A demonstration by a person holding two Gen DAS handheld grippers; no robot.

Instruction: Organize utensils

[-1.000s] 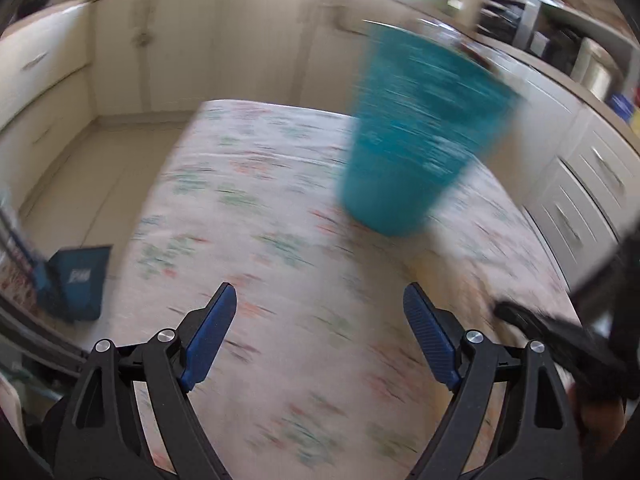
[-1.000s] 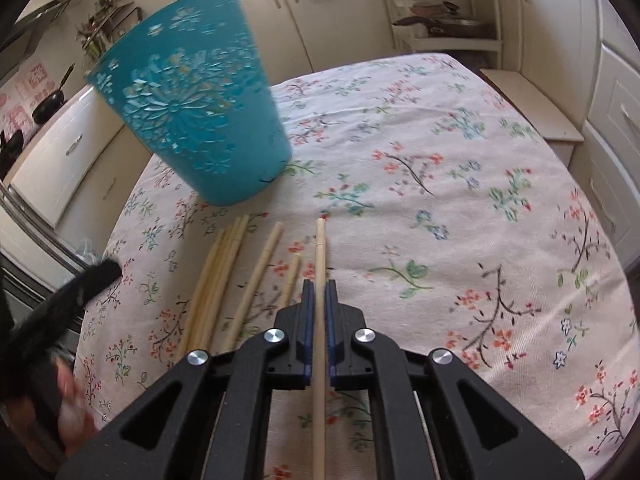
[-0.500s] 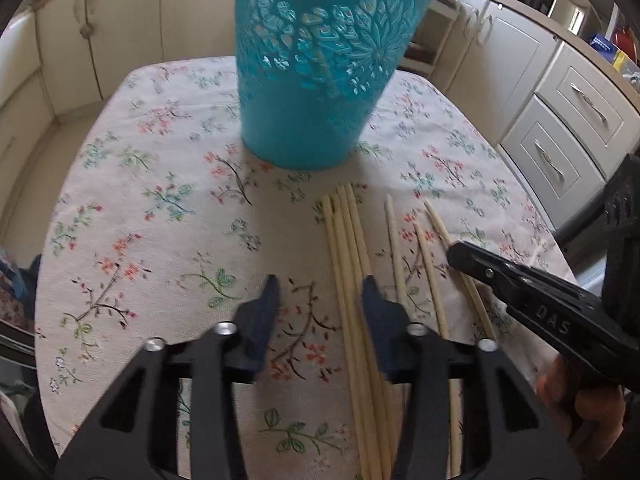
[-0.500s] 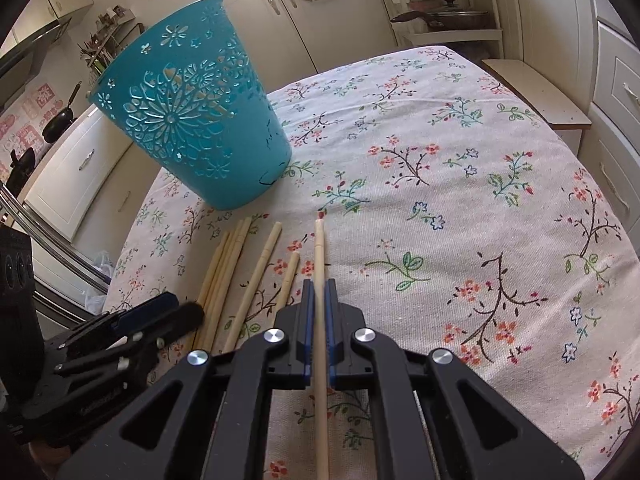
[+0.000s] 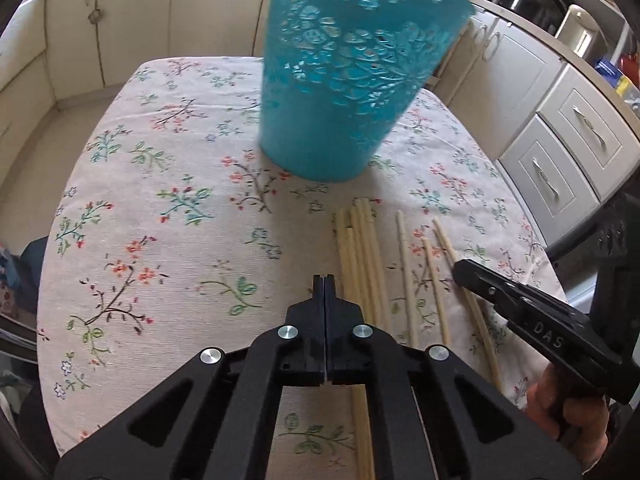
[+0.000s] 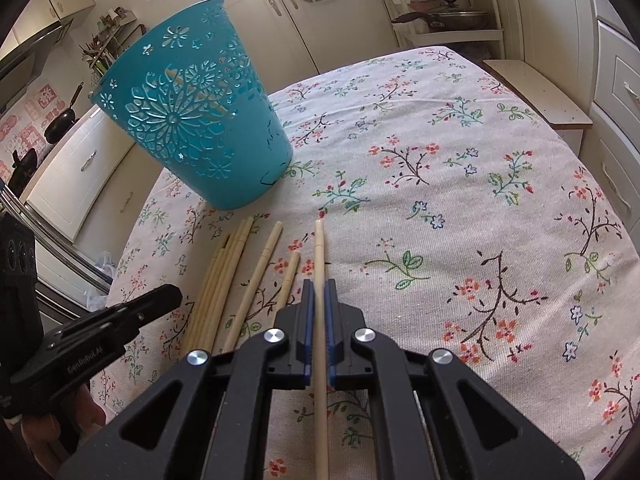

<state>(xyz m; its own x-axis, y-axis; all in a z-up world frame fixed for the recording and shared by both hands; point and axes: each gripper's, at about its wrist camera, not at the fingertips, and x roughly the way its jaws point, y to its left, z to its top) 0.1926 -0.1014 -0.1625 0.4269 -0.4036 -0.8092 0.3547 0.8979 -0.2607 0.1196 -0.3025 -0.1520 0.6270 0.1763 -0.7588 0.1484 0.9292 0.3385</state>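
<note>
Nearest the cup, on its near side, w/ jaws clamped on one chopstick (image 6: 319,264), sits the right gripper (image 6: 319,292); the stick runs lengthwise between the pads, tip pointing toward the cup. Left gripper (image 5: 324,280) is pinched fully together, nothing in it, just left of the loose chopsticks (image 5: 360,248) lying on the tablecloth (image 6: 460,200). Beyond them stands the teal cup (image 6: 192,128), upright; can't tell if anything's inside. Judging by this: early stage, approx. all sticks left to load.
</note>
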